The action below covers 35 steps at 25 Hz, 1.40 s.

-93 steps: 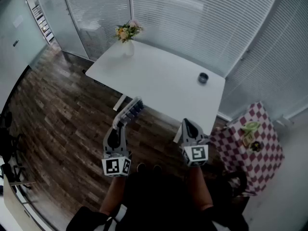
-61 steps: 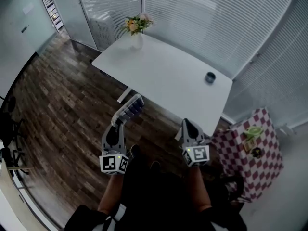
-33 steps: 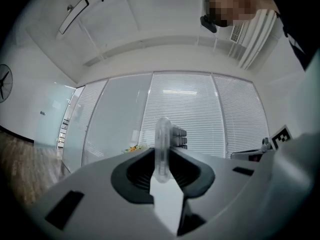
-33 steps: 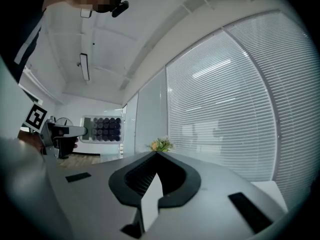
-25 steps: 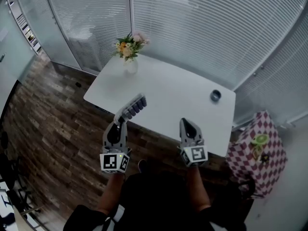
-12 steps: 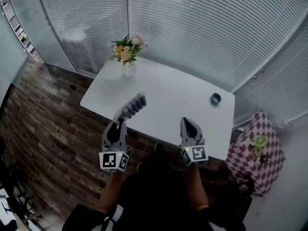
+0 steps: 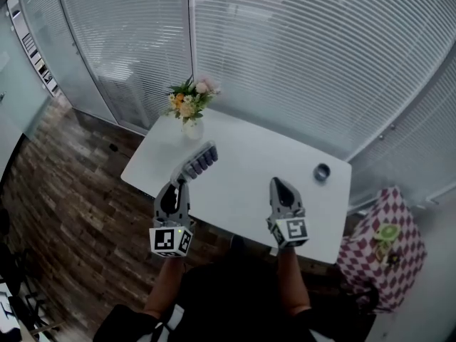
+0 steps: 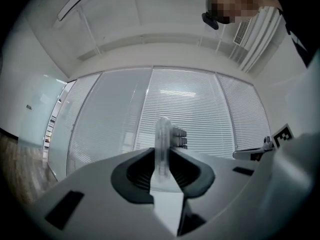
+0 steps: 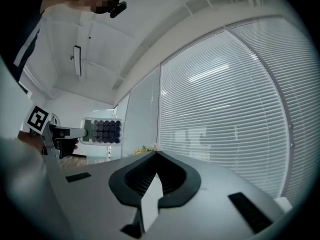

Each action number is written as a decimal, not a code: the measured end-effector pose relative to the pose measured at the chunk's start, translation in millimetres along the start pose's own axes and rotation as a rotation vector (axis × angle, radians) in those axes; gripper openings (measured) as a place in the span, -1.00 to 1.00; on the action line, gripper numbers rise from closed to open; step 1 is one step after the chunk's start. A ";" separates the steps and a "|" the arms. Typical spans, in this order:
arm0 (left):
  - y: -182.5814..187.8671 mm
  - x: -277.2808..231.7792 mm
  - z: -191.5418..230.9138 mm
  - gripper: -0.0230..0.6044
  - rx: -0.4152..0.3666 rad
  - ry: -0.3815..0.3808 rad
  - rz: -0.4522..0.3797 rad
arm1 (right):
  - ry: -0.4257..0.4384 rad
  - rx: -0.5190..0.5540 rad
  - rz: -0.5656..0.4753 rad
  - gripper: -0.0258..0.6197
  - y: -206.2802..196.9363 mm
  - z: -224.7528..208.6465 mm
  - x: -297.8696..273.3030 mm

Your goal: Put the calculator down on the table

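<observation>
Calculator [image 7: 198, 161]: it stands on edge in the clenched jaws of the left gripper [image 7: 180, 181], keys facing the person's right. It is held in the air in front of the left half of the white table [image 7: 265, 164]. 3.7 s ago it hung over the wooden floor [image 7: 68, 191], short of the table's near edge. Since then the table has come much nearer in the head view, and both grippers now show against its top instead of the floor. The checked cloth [image 7: 370, 251] has slid toward the lower right corner. The right gripper [image 7: 276, 183] is beside the left, with its jaws closed together on nothing, as before. The vase of flowers [image 7: 190, 107] stands at the table's far left corner. 1 small dark cup [image 7: 322, 171] sits near the right edge.
</observation>
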<state>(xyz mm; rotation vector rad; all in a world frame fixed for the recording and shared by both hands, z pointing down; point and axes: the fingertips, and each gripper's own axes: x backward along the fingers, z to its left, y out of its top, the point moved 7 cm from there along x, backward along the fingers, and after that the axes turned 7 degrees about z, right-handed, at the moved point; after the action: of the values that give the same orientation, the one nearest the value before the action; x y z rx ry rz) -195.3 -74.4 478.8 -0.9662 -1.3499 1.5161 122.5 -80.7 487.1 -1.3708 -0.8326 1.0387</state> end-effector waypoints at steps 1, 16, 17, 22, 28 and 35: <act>1.0 -6.1 -0.4 -0.66 0.000 -0.001 -0.002 | 0.009 -0.014 -0.003 -0.90 1.6 -2.2 -4.6; -15.2 -65.9 -10.9 -0.65 0.046 -0.042 0.053 | 0.033 -0.040 0.019 -0.90 -2.9 -34.8 -41.2; -16.2 -67.8 -10.4 -0.65 0.087 -0.056 0.050 | 0.038 -0.038 0.018 -0.90 -3.3 -35.4 -42.2; -32.1 -74.8 -0.2 -0.65 0.508 -0.087 0.056 | 0.056 -0.027 0.022 -0.90 -5.2 -34.4 -47.7; -50.4 -85.3 11.3 -0.65 1.120 -0.094 0.014 | 0.059 -0.052 0.050 -0.90 -10.0 -35.4 -50.3; -70.5 -88.1 10.2 -0.65 1.252 -0.048 0.053 | 0.056 -0.056 0.050 -0.90 -13.3 -37.4 -53.6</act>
<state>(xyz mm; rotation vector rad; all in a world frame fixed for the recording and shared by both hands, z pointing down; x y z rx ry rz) -168.7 -158.2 550.4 -0.1428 -0.1953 1.9629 139.7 -143.0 503.9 -1.4681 -0.7950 1.0175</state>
